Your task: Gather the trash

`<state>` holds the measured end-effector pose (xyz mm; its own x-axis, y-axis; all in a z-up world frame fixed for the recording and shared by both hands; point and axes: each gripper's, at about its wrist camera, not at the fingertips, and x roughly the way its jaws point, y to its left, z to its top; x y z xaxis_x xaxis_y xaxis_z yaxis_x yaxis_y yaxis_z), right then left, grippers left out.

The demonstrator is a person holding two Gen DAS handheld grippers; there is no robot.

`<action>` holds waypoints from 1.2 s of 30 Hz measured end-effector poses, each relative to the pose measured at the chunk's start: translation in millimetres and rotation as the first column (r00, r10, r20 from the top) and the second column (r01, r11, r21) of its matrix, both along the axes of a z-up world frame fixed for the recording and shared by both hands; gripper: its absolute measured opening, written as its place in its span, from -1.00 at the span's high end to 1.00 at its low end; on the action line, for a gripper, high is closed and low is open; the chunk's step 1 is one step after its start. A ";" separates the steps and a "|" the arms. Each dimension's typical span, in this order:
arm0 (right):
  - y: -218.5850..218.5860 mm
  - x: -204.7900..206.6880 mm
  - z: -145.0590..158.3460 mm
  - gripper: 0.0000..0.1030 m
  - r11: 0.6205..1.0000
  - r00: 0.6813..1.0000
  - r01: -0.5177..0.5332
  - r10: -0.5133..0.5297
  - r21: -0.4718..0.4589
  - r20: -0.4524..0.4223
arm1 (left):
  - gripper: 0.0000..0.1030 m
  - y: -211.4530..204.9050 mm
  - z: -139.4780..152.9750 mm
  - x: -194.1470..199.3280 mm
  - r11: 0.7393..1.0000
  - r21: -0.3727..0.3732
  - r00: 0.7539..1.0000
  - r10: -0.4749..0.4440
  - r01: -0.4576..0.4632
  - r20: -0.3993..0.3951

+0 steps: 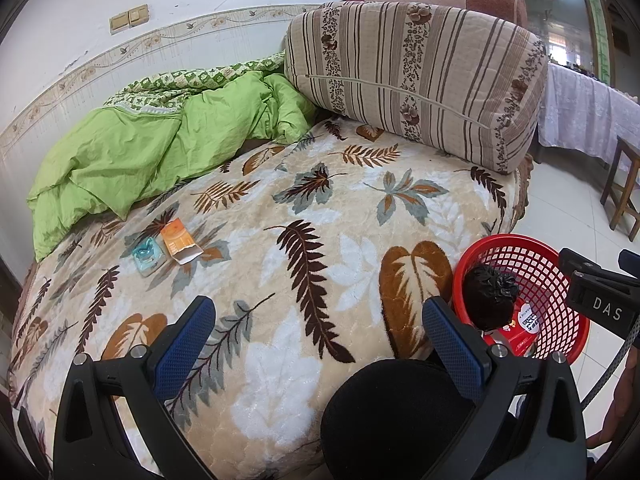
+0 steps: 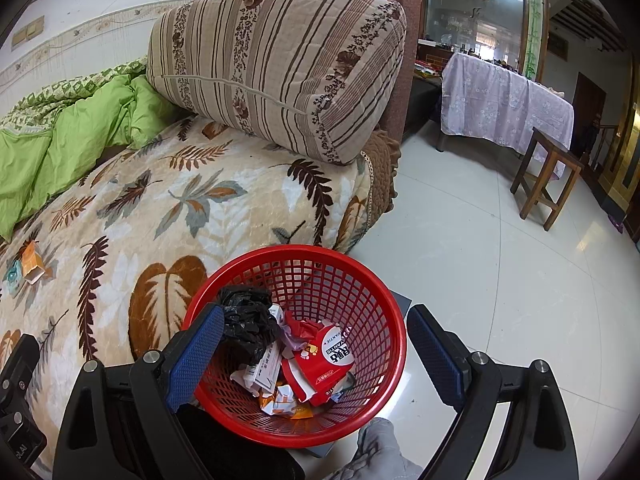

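Nearest, the right gripper [image 2: 316, 360] hangs directly above the red basket [image 2: 394, 344], its blue pads spread wide and holding nothing, a position that suits dropping things in. The basket stands on the floor just beside the bed's edge, probably so litter can go straight in; it already holds a black bag [image 2: 248, 320], a red wrapper [image 2: 320, 360] and crumpled paper. To the basket's left, the left gripper [image 1: 320, 332] hovers over the leaf-patterned blanket [image 1: 320, 208], also wide apart and empty, aimed toward what remains. Farther left of the basket, well apart from it, an orange carton [image 1: 181, 241] and a small teal packet [image 1: 147, 255] lie touching on the blanket. Beyond the basket, a green quilt [image 1: 152, 148] and a striped cushion [image 1: 416, 80] sit at the bed's far end.
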<state>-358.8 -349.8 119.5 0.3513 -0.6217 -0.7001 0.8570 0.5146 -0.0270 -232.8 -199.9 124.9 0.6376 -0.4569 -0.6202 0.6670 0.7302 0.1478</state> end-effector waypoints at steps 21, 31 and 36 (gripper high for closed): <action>-0.1 0.3 -0.4 -0.83 1.000 1.000 -0.001 0.001 0.001 0.000 | -0.99 0.3 0.4 -0.7 1.000 0.000 1.000 -0.001 0.001 -0.001; -0.2 0.3 0.3 -0.83 1.000 1.000 -0.001 0.001 0.002 -0.001 | -0.99 -0.1 0.1 -1.0 1.000 0.000 1.000 0.000 0.000 -0.001; 1.6 1.6 -2.8 -0.83 1.000 1.000 -0.002 0.002 0.005 -0.004 | -0.99 0.2 0.1 -0.6 1.000 0.000 1.000 0.001 -0.001 -0.001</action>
<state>-357.2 -348.2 116.6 0.3497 -0.6175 -0.7045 0.8557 0.5167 -0.0281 -233.4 -199.7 125.0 0.6373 -0.4563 -0.6210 0.6665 0.7308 0.1471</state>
